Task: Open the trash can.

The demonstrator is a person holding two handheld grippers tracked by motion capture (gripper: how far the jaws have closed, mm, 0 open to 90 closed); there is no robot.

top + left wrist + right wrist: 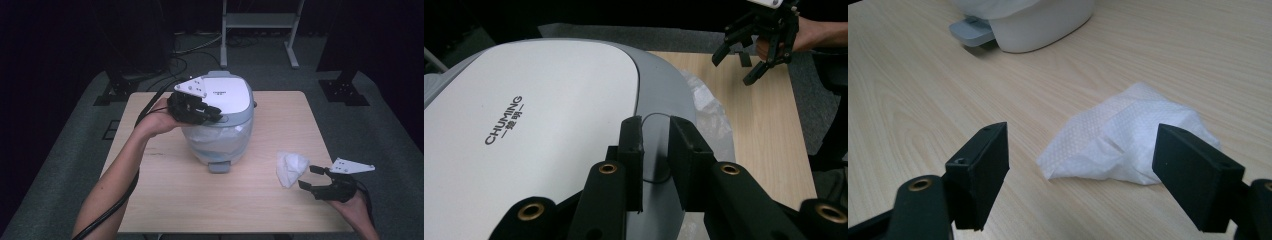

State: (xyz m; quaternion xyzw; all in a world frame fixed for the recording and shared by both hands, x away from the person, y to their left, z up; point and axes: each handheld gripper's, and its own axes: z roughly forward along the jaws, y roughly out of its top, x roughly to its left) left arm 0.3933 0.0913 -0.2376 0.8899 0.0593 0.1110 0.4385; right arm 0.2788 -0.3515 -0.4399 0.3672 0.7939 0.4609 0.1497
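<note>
A small bin (220,137) with a white lid (227,94) and a grey rim stands mid-table, lined with a clear plastic bag. My left gripper (215,114) rests over the front of the lid. In the left gripper view its tips (655,125) stand narrowly apart above the grey front section of the lid (524,115), with nothing between them. A crumpled white tissue (291,167) lies on the table to the bin's right. My right gripper (307,176) sits just behind it, wide open; the tissue (1128,135) lies ahead between its jaws (1083,135), untouched.
A grey pedal (218,166) sticks out at the bin's base, also in the right gripper view (970,30). The wooden table (175,200) ends close to my right hand. A metal stand (260,22) is on the floor beyond. The right gripper (744,55) appears far off.
</note>
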